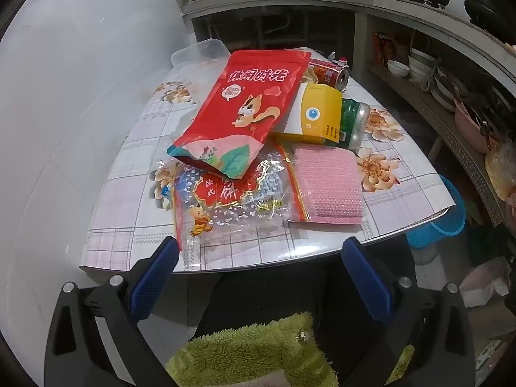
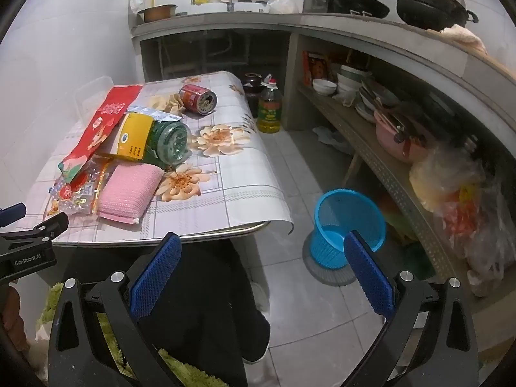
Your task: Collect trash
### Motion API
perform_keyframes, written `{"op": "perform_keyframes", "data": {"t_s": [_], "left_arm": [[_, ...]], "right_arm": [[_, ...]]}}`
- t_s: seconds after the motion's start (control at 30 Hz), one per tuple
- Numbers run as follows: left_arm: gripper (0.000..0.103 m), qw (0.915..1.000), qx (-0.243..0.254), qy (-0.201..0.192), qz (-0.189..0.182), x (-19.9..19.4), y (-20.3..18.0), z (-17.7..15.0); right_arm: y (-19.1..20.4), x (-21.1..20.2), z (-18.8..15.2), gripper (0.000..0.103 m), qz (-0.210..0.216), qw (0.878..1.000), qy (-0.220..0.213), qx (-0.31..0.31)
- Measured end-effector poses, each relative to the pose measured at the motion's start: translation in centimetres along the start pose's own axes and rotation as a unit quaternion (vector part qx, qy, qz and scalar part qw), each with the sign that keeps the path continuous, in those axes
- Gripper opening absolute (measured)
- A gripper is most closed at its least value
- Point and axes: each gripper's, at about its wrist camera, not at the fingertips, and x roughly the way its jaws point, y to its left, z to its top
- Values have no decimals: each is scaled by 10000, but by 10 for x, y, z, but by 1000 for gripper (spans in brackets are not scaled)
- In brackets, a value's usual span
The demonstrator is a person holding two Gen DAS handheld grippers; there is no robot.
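Note:
Trash lies piled on a flower-patterned table (image 1: 322, 242): a red snack bag (image 1: 245, 109), a yellow box (image 1: 314, 113), a green jar (image 1: 353, 122) on its side, a red can (image 1: 329, 74), a pink bubble pouch (image 1: 325, 183) and a clear printed bag (image 1: 232, 200). My left gripper (image 1: 260, 245) hovers open at the table's near edge, with nothing between its fingers. My right gripper (image 2: 262, 238) is open and empty too, over the floor between the table's corner and a blue mesh basket (image 2: 348, 219). The can (image 2: 198, 98) and jar (image 2: 167, 142) show there as well.
A clear plastic tub (image 1: 200, 54) stands at the table's far left by the wall. An oil bottle (image 2: 269, 109) is on the floor beyond the table. Shelves with bowls (image 2: 324, 85) and plastic bags (image 2: 451, 193) run along the right. A person's dark trousers (image 2: 206, 290) are below.

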Motion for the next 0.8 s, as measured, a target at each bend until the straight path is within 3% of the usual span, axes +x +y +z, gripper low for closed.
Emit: {"op": "perform_keyframes", "data": {"t_s": [0.8], "left_arm": [[99,10000,1,29,2,3,2,-4]], "right_arm": [[8,-4,2,97,38,10000,-16,2]]}}
